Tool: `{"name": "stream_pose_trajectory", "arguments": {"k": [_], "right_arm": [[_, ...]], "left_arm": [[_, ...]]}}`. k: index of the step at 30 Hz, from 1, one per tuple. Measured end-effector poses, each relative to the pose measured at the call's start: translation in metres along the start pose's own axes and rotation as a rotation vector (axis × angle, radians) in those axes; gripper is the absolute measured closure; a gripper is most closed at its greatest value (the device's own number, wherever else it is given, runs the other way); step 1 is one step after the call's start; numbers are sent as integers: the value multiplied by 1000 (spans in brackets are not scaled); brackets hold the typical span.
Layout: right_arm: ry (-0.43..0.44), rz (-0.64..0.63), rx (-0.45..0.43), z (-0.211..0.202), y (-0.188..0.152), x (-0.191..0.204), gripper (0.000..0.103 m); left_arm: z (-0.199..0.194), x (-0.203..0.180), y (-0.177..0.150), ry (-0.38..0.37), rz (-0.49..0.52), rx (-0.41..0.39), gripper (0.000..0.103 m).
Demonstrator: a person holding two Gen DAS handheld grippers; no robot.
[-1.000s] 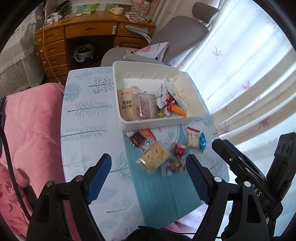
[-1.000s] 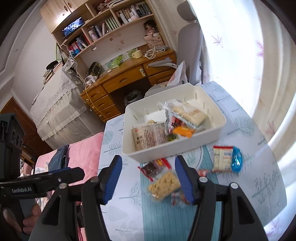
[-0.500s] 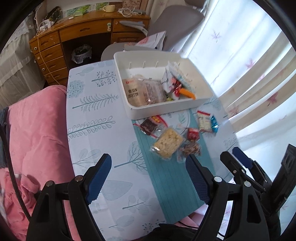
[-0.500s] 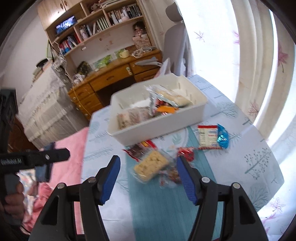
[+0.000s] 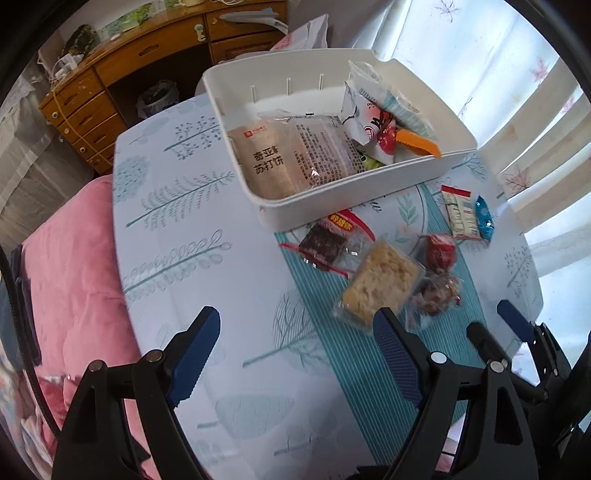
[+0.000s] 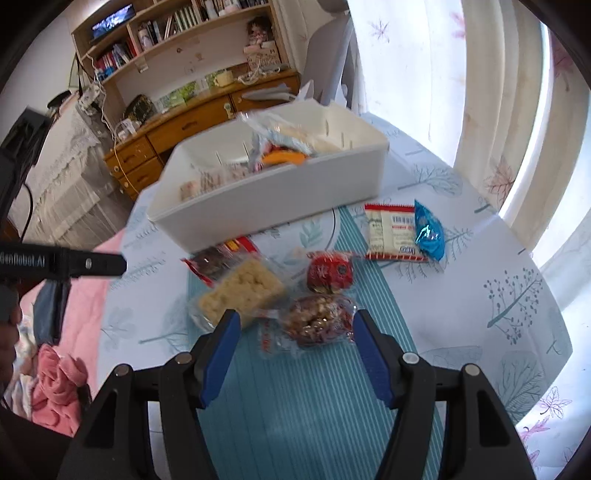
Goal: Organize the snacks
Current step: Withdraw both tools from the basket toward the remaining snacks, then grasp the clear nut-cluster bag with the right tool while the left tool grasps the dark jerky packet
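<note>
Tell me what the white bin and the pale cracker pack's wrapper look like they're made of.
White bin: looks like rigid moulded plastic, smooth and slightly glossy, with thin even walls, rounded corners and slots in its far wall. Cracker pack: its wrapper looks like thin clear plastic film; the pale block shows through, and the crinkled edges catch the light.

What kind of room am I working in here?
Most likely a home bedroom or study: a wooden desk under a bookshelf, a pink blanket beside the cloth-covered table, and curtains at the window.
</note>
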State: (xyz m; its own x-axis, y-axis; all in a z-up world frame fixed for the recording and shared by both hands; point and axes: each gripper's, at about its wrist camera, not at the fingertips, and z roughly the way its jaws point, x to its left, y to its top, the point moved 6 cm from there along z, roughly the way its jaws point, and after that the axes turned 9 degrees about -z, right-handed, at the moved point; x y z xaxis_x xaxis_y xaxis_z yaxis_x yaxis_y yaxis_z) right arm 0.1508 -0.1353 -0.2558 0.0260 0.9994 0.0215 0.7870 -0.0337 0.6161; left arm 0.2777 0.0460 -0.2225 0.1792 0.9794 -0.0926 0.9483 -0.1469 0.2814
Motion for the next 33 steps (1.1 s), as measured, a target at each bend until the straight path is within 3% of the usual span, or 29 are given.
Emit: {"name": "stream_pose_trajectory", "arguments": {"k": [8, 16, 27, 33], "right_arm": [[21, -68, 68, 39, -14, 1, 39], [24, -117, 113, 60, -15, 4, 39], [-5, -159, 85, 71, -12, 4, 37], [-42, -220, 83, 74, -10, 11, 38]], "left_arm": [[49, -4, 20, -32, -32, 11, 19], [92, -15, 34, -8, -26, 29, 19], [126, -16, 42, -43, -141, 69, 20], [132, -19, 44, -49, -162, 54, 29]]}}
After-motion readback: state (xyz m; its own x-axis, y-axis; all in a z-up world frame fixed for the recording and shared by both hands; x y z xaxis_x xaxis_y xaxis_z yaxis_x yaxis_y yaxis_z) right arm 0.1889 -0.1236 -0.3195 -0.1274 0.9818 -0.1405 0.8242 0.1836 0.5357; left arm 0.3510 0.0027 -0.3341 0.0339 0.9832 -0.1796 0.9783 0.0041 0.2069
